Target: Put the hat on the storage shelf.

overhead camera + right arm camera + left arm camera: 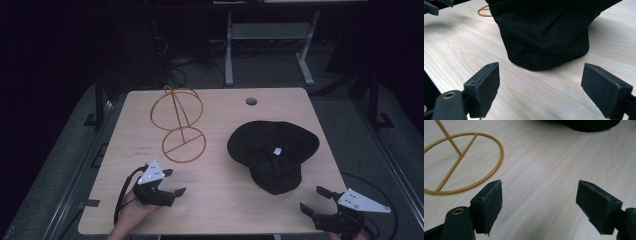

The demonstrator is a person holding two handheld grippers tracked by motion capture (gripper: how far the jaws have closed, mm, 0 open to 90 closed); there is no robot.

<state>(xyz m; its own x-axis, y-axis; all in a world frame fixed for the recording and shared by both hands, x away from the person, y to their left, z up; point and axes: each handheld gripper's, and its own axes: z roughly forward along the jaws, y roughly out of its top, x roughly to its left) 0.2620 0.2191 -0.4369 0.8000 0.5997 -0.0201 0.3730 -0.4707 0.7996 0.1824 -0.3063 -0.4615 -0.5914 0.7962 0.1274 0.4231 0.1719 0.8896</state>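
Note:
A black hat [273, 152] lies upside down on the right half of the wooden table [220, 200], a small white label inside it. A gold wire hat stand [178, 120] stands at centre left, its round base [461, 162] flat on the wood. My left gripper [172, 182] rests near the front left, open and empty, just short of that base. My right gripper [316, 199] sits at the front right corner, open with nothing between its fingers. In the right gripper view the hat [544, 32] lies just beyond the jaws.
A round cable hole [251, 101] sits near the table's far edge. Behind the table stand a white desk frame [270, 45] and tangled cables on a dark floor. Bare wood lies between the two grippers.

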